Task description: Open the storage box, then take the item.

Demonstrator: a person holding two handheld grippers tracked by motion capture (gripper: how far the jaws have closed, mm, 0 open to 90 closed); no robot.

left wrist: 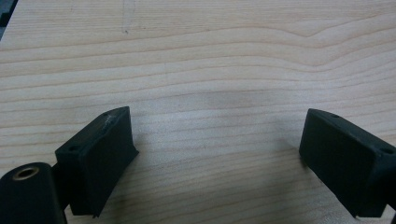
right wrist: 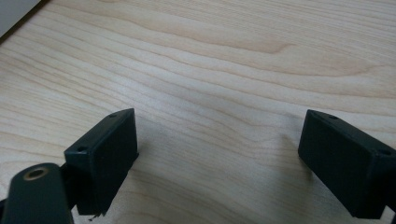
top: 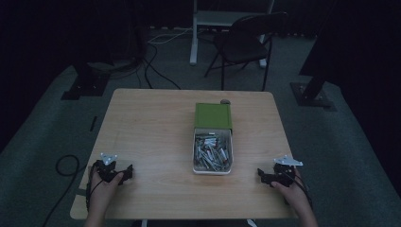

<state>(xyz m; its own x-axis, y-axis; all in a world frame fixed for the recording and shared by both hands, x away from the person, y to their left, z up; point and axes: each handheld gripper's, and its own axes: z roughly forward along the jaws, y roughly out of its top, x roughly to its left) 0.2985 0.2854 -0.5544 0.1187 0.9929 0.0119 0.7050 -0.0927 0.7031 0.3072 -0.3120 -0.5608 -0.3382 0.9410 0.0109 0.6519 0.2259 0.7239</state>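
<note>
The white tray (top: 212, 169) sits at the middle of the counter (top: 151, 132), heaped with small metallic pieces (top: 212, 151) (too small to tell whether screws or batteries), and its green lid or sleeve (top: 213, 116) is slid partly off toward the far edge. I judge the pieces hard, slick and light singly, but the full tray heavy enough to need both sides held; the rigid short walls look like the best hold. The left gripper (top: 124, 174) and right gripper (top: 263, 176) rest near the front corners, well apart from the tray, the jaws of all 2 spread wide with only bare wood between them. A small dark object (top: 225, 101) lies just behind the lid. Nothing blocks either approach.
</note>
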